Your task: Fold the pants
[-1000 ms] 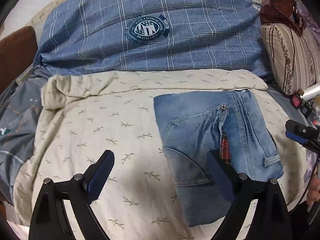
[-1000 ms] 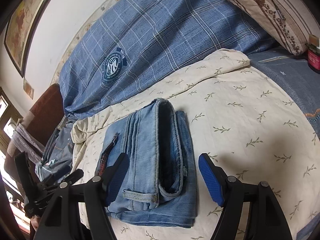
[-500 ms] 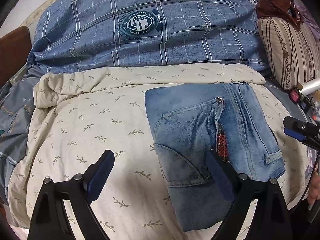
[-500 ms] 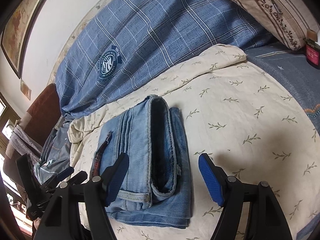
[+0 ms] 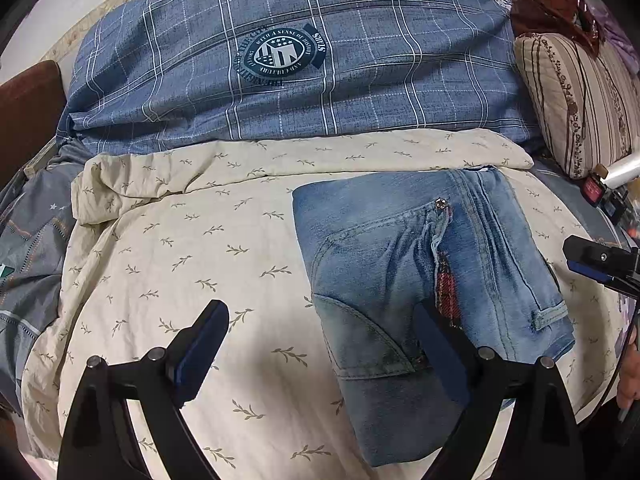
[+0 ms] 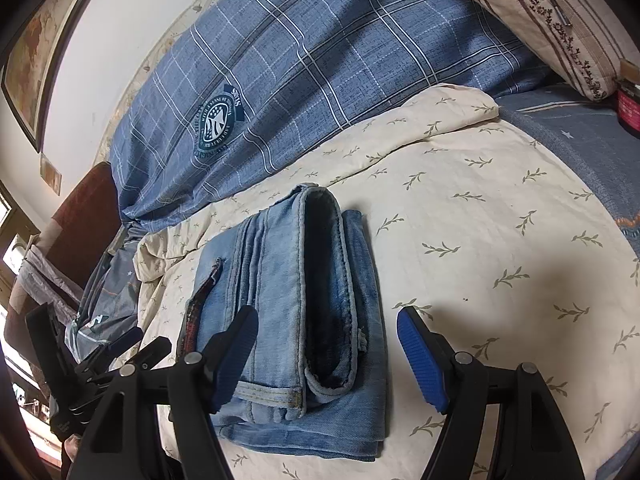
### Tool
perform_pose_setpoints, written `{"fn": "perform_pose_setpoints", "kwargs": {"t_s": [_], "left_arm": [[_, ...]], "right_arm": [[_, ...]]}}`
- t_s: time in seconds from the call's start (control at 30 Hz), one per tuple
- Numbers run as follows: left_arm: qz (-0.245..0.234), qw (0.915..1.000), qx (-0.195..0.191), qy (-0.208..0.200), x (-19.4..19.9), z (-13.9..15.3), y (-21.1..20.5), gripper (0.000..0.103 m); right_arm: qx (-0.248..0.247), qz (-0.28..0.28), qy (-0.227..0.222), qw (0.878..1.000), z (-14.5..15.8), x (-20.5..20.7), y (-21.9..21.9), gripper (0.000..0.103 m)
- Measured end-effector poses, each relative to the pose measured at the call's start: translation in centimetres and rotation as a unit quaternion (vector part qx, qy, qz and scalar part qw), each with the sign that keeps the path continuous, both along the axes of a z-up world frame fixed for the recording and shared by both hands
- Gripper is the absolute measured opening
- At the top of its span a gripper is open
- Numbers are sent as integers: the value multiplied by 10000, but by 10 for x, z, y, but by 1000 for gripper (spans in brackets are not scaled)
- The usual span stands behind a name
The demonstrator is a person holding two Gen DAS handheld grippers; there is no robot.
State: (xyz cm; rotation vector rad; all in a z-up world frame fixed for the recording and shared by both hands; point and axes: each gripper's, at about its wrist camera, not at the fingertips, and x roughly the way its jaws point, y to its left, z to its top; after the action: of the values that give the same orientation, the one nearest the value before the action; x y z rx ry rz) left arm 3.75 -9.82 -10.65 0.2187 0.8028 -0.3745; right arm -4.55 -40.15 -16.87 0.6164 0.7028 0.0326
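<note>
The blue jeans [image 5: 404, 264] lie folded into a compact stack on the cream leaf-print blanket [image 5: 192, 248]. A red patterned strip shows at the fly. In the right wrist view the jeans [image 6: 296, 296] show the open waistband end. My left gripper [image 5: 320, 352] is open and empty above the blanket, its right finger over the jeans' near edge. My right gripper [image 6: 328, 356] is open and empty, its jaws straddling the stack's near end without touching. The right gripper also shows at the right edge of the left wrist view [image 5: 600, 264].
A blue plaid duvet [image 5: 304, 64] is bunched along the back. A striped beige pillow [image 5: 576, 100] stands at the right, with small items [image 5: 596, 192] beside it. A brown headboard [image 5: 28, 112] and grey bedding [image 5: 28, 248] are at the left.
Both grippers have stayed open and have drawn back slightly with small shifts in view. The folded jeans have not moved.
</note>
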Motion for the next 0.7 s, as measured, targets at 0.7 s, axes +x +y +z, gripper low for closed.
{"fn": "perform_pose_setpoints", "kwargs": {"t_s": [0.7], "left_arm": [[95, 9999, -128, -32, -6, 11, 8, 93]], "right_arm": [[26, 3, -32, 10000, 1, -3, -1, 75]]}}
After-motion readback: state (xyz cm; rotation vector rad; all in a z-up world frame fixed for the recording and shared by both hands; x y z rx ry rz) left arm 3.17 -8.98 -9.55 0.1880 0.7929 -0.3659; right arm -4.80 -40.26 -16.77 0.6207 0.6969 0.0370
